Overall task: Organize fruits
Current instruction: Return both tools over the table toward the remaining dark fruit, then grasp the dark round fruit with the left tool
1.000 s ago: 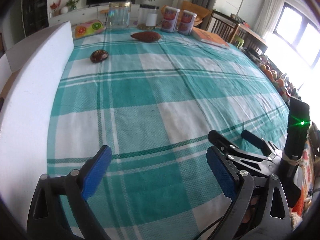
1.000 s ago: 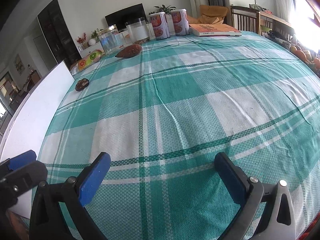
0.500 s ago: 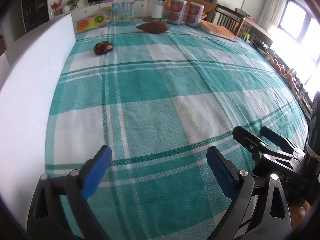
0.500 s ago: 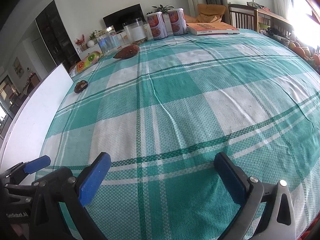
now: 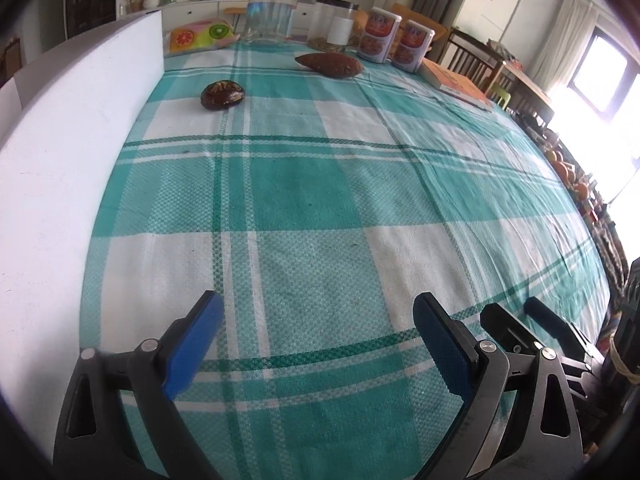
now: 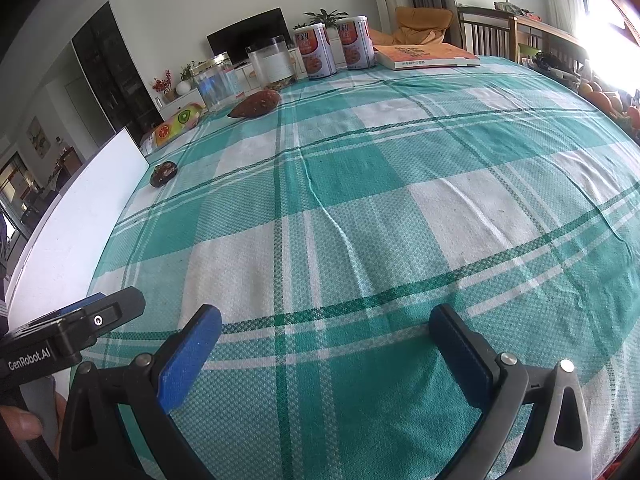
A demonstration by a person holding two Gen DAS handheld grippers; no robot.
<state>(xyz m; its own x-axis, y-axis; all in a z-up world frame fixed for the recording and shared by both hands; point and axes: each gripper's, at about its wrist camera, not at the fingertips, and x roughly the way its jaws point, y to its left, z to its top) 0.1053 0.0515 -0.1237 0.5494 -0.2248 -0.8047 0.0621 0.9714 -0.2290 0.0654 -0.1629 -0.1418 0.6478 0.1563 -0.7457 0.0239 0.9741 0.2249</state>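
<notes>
In the left wrist view, the left gripper [image 5: 316, 340], black-armed with flat blue rubber pads, hangs over a woven teal-and-white plaid tablecloth [image 5: 320, 208] with its jaws spread wide and nothing between them. Far across the cloth lies a small, dark brown, glossy rounded fruit [image 5: 222, 94], close to a tall white foam board [image 5: 72, 168] that lines the cloth's left edge. Beyond it and to the right rests a long reddish-brown sweet potato [image 5: 330, 65], tapered at both ends with a dull, rough skin. Behind that stand a clear glass jar with a gold lid [image 5: 273, 14], a clear plastic canister with a dark lid [image 5: 335, 24], and two red-and-white printed tins [image 5: 396, 40]. The right gripper's black fingers [image 5: 532, 336] show at lower right. In the right wrist view, the right gripper [image 6: 324, 350] likewise has its blue pads wide apart, empty, above the wrinkled cloth. The dark fruit [image 6: 163, 173] sits far off at left beside the foam board, the sweet potato [image 6: 256, 104] farther back, well apart from it. An orange paperback book [image 6: 426, 56] lies flat by the tins.
</notes>
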